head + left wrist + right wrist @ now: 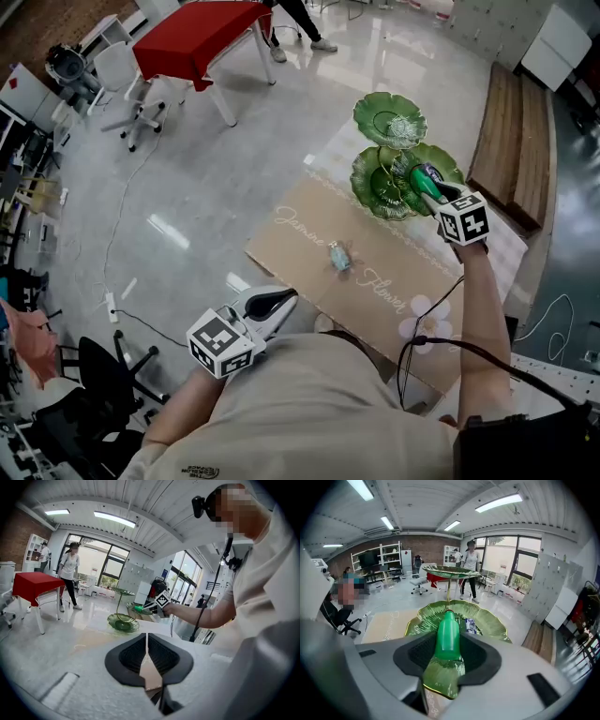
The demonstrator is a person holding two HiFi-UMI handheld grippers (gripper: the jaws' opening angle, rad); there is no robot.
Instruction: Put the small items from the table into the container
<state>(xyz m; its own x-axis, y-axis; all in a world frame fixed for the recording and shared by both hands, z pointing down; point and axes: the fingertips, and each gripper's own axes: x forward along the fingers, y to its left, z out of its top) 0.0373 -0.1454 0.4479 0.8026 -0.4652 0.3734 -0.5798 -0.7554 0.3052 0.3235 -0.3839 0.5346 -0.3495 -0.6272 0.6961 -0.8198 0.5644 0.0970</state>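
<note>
A three-tier green leaf-shaped dish stand [405,173] stands at the far end of the table. My right gripper [424,180] is shut on a small green bottle [448,637] and holds it over the lower dish [487,620], where a small blue-and-white packet [471,626] lies. The upper tier [450,572] stands above on its stem. A pale blue wrapped item [340,255] lies on the brown mat [309,234]. My left gripper [281,302] hangs near my body at the table's near edge, shut and empty. In the left gripper view its pads [136,654] meet, with the dish stand [123,622] beyond.
A red table [202,36] and white chairs [122,75] stand on the grey floor at the far left. A wooden bench [514,141] runs along the right side. A black cable [427,319] trails from my right arm. A person [70,573] stands far off.
</note>
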